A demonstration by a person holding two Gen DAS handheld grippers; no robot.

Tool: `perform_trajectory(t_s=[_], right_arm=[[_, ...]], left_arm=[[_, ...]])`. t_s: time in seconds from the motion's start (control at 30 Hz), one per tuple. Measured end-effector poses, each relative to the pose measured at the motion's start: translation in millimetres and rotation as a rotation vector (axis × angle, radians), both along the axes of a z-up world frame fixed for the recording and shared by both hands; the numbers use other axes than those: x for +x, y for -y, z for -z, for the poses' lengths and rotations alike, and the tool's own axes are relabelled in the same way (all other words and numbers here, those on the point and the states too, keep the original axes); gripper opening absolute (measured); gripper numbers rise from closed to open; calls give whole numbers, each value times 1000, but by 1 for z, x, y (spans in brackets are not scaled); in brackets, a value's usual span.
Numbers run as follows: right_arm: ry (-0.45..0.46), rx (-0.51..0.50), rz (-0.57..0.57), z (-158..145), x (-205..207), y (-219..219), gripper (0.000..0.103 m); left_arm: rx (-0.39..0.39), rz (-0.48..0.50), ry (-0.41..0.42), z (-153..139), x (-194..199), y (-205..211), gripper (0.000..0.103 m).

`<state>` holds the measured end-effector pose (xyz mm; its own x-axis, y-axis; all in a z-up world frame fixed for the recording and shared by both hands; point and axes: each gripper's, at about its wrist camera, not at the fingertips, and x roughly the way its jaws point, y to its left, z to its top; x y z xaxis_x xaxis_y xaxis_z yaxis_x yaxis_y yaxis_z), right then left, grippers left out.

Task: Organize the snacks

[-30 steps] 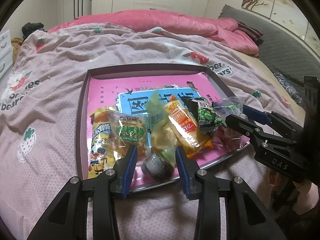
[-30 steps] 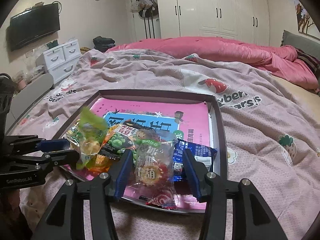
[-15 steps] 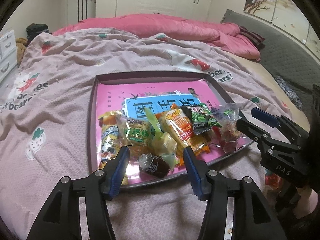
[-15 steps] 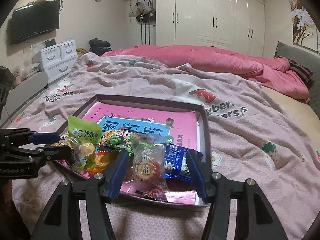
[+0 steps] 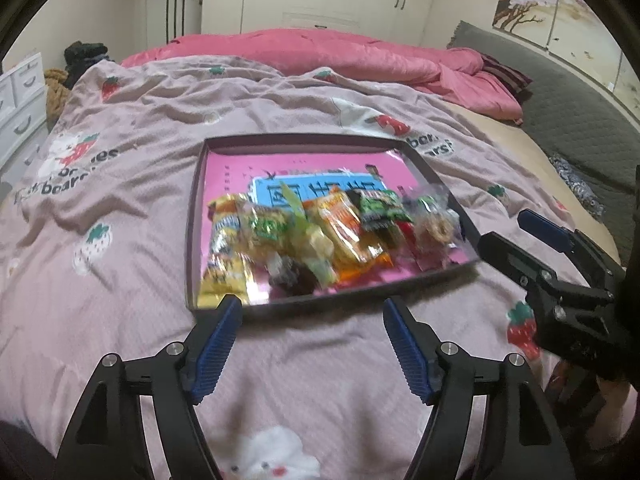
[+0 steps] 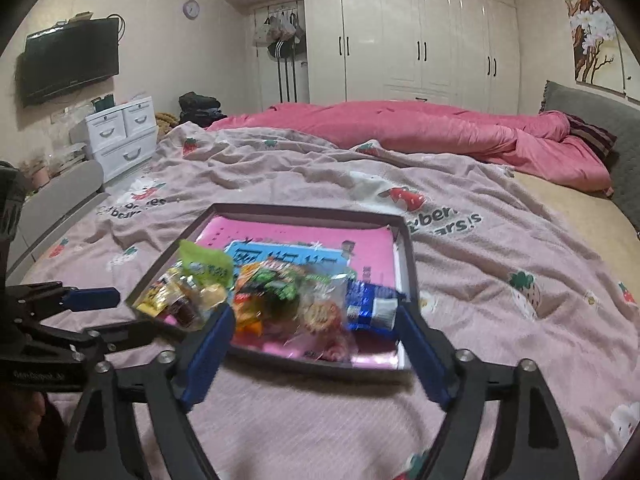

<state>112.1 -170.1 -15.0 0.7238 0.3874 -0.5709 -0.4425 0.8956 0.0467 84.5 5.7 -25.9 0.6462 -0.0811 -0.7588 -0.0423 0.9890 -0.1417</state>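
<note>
A dark tray (image 5: 304, 141) with a pink liner lies on the bed, also in the right wrist view (image 6: 304, 211). Several snack packets sit in a row along its near side: a yellow bag (image 5: 224, 256), an orange bag (image 5: 348, 232), a green-black pea bag (image 5: 378, 212), a clear biscuit bag (image 5: 434, 228), a blue packet (image 6: 370, 300). My left gripper (image 5: 312, 312) is open and empty, just short of the tray's near rim. My right gripper (image 6: 314, 320) is open and empty at the tray's near right corner; it also shows in the left wrist view (image 5: 520, 232).
The tray rests on a pink strawberry-print blanket (image 5: 120, 184). A pink quilt (image 6: 400, 128) lies bunched at the back. White drawers (image 6: 120, 132) stand left of the bed, a grey headboard (image 5: 568, 96) on the right.
Both grippers have drawn back from the tray toward me and opened wider. The snack packets stay in the tray.
</note>
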Motion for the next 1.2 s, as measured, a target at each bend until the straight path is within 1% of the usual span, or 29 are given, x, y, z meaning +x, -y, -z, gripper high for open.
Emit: perform_trajectory(t_s=[0.17,0.23,0.3,0.73,1.2], right_arm=[[-20,11,9,-3,-17,3,91],[-37,20,11,-3,-21,5,96],[-51,23,13,-2,-26,6,98],[-92,-13,36,2,-48,4,100],[-94,-20,52,0,-54,7,101]], left_arm=[[1,-9,-10,-1,-13,4,75],[-3,-15,-15,-2,-18,3,75],[-8,-19,-20,-3,-22,2,75],[-4,-33,-7,-13,-45,-1,75],[-3,-34,-8,-14,-49,-2,75]])
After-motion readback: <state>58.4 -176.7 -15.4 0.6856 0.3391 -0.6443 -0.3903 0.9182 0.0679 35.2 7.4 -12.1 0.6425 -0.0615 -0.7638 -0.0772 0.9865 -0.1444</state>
